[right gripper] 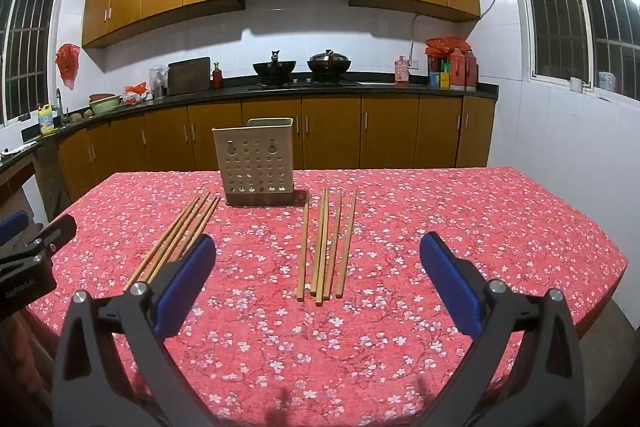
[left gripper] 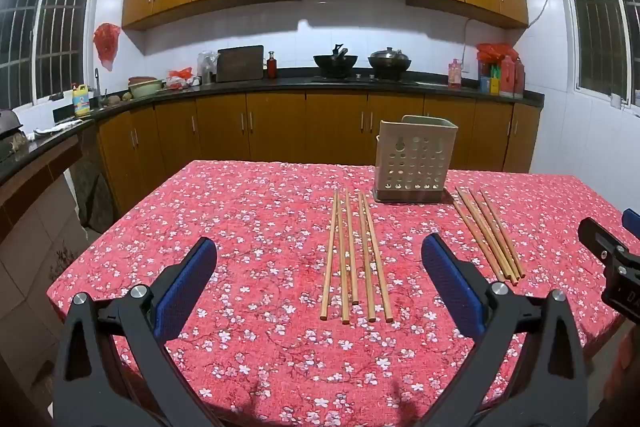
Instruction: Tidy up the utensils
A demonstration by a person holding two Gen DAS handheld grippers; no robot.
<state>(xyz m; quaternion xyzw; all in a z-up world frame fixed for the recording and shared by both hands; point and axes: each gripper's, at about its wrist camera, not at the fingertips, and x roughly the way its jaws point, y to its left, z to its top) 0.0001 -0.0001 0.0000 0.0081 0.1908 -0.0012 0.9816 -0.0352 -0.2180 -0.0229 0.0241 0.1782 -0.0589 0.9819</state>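
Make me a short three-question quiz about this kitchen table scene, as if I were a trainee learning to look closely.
1. True or false: some chopsticks already stand in the perforated holder.
2. Multiple choice: where does the holder sit relative to the two chopstick bundles? A) left of both B) between them, at their far ends C) right of both
3. Short answer: is either gripper holding anything?

Key
1. False. Both the left chopstick bundle and the right chopstick bundle lie flat on the floral tablecloth, and nothing shows above the holder's rim.
2. B.
3. No. The left gripper and right gripper have their fingers wide apart, with nothing gripped.
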